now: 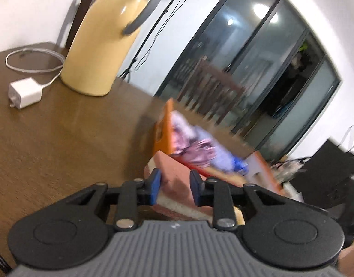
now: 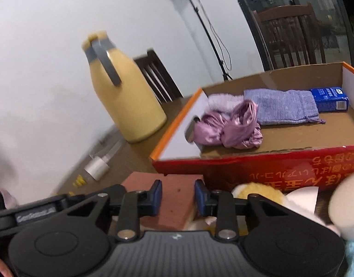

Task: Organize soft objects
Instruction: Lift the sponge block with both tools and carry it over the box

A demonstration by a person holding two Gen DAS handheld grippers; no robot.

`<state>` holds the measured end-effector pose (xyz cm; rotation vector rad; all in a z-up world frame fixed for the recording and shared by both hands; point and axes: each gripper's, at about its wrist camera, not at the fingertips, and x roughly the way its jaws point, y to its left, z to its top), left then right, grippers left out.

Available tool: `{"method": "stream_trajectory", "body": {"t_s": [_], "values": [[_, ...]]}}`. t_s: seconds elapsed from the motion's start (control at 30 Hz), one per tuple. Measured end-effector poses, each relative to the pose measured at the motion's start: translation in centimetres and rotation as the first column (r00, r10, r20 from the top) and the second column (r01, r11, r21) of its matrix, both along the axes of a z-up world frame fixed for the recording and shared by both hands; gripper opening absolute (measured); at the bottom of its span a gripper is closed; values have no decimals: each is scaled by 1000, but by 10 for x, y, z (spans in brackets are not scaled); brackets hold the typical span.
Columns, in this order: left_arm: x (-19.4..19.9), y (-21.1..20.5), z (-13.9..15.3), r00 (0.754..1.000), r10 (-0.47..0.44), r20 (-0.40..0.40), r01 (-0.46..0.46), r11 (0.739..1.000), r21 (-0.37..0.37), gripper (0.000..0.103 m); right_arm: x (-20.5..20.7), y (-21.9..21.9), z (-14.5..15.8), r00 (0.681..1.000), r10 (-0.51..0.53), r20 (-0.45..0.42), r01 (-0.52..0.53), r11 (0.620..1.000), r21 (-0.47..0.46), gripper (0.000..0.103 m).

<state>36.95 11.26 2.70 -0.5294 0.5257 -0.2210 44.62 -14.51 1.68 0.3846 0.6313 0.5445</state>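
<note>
A pinkish-red sponge [image 1: 174,173] with a cream underside lies on the brown table [image 1: 61,150] just in front of an orange-and-red cardboard box [image 1: 164,127]. My left gripper [image 1: 175,185] has its blue pads against the sponge's two sides. In the right wrist view my right gripper [image 2: 178,196] is closed the same way on a red-brown sponge [image 2: 177,184]. I cannot tell whether both views show the same sponge. The box [image 2: 257,164] holds a crumpled pink satin cloth [image 2: 230,129], a lilac knit pouch [image 2: 283,106] and a blue packet [image 2: 329,99].
A tall yellow jug [image 1: 100,46] stands at the back of the table beside a white charger [image 1: 25,92] and its looped cable [image 1: 34,60]. A yellow plush [image 2: 257,191] and other pale soft things lie right of the sponge. A wooden chair [image 2: 290,37] stands behind the box.
</note>
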Motion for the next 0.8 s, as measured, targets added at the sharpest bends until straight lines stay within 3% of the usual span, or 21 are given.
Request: {"method": "stream_trajectory", "body": {"t_s": [0.13, 0.23, 0.33, 0.5, 0.7, 0.77, 0.8], "values": [[-50, -14, 30, 997, -28, 70, 29, 1000, -4, 27, -53, -26, 38, 993, 9, 117, -17, 998, 66, 30], [-86, -34, 30, 995, -79, 68, 81, 996, -36, 27, -106, -45, 45, 988, -4, 154, 2, 1000, 16, 30], [-122, -55, 9, 993, -112, 48, 114, 993, -36, 27, -152, -69, 30, 990, -28, 139, 28, 1000, 1, 30], [-167, -94, -44, 986, -156, -54, 156, 988, -3, 27, -203, -95, -22, 996, -74, 50, 78, 994, -76, 31], [-186, -95, -56, 972, -219, -86, 221, 975, 21, 29, -238, -120, -43, 994, -93, 59, 97, 993, -63, 30], [-191, -96, -54, 972, -219, -80, 222, 974, 31, 34, -244, -123, -46, 993, -105, 55, 108, 993, -51, 30], [-191, -95, -53, 973, -218, -77, 221, 975, 28, 47, -247, -125, -47, 992, -114, 50, 117, 992, -49, 30]]}}
